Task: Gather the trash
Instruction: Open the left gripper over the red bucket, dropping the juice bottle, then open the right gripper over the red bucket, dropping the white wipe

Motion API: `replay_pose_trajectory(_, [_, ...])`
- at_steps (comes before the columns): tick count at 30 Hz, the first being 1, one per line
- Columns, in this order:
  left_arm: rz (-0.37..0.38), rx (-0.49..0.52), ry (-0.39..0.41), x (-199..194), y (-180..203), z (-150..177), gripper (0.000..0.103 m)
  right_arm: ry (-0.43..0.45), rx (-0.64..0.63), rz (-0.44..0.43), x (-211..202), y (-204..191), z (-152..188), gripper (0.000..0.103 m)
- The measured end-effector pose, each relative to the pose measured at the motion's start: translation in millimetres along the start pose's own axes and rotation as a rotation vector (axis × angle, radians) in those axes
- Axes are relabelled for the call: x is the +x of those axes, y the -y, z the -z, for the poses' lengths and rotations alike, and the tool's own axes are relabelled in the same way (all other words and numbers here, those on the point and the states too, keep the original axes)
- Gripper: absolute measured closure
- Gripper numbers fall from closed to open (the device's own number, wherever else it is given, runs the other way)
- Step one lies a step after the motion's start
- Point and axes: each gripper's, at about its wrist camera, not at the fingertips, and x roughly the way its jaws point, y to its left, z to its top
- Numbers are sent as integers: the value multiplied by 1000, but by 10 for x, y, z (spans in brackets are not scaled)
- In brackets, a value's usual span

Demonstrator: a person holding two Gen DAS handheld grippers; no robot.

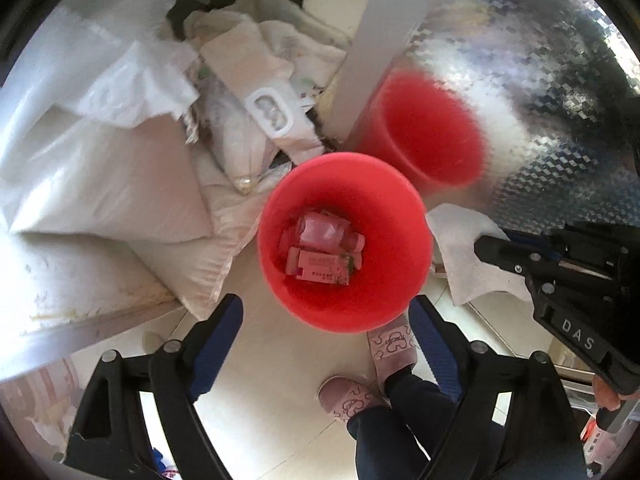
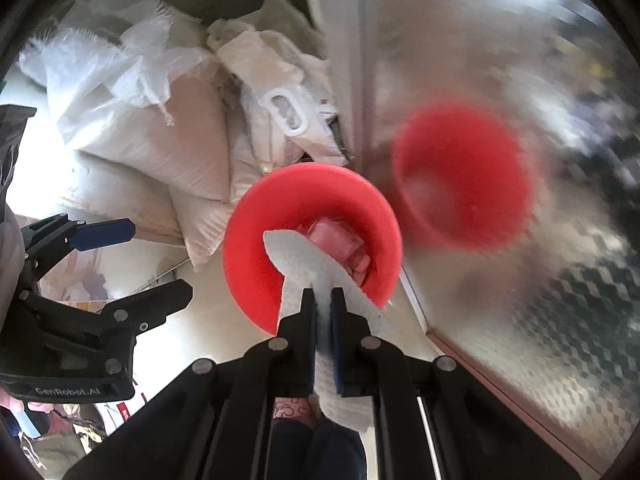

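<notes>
- While I look straight down, my left gripper stands wide apart with nothing between its pads, above the near rim of the red bin.
- My right gripper is pinched tight on a white paper towel, which hangs over the bin's near rim.
- Pink packets lie at the bin's bottom.
- White sacks are piled beside the bin.

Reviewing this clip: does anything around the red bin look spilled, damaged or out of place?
Nothing looks spilled. The round red plastic bin stands upright on the floor with packaging inside. The second red shape is only its reflection in the shiny metal panel. The right gripper holds a white paper towel above the bin.
</notes>
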Motion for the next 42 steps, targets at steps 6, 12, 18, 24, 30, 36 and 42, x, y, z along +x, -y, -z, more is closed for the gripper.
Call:
replay_pose_trajectory(6, [-21,-44,-3,-46,-152,129,19,-15,-58,-14,60,-155,-33,97])
replay_pose_trajectory(12, [-53,-74,16,-138,-201,192,19,-17,-102,-23,56,-257,-44,97])
replay_pose_trajectory(18, [-70,-101,24,-237,-217,251,19,-1,-143,-9,36,-301,-56,60])
replay_pose_trajectory(24, [-69,-113,21,-380,-182,329,19,6,-168,7,-65,-311,-29,42])
replay_pose_trajectory(30, [-87,-104,37,-710,-84,397,19,18,-194,28,-327,-340,39,39])
replay_pose_trajectory(36, [-75,-136,76,-1277,14,504,19,47,-215,37,-807,-445,105,38])
replay_pose_trajectory(42, [-84,-140,115,-1950,133,590,19,86,-201,68,-1422,-597,171,30])
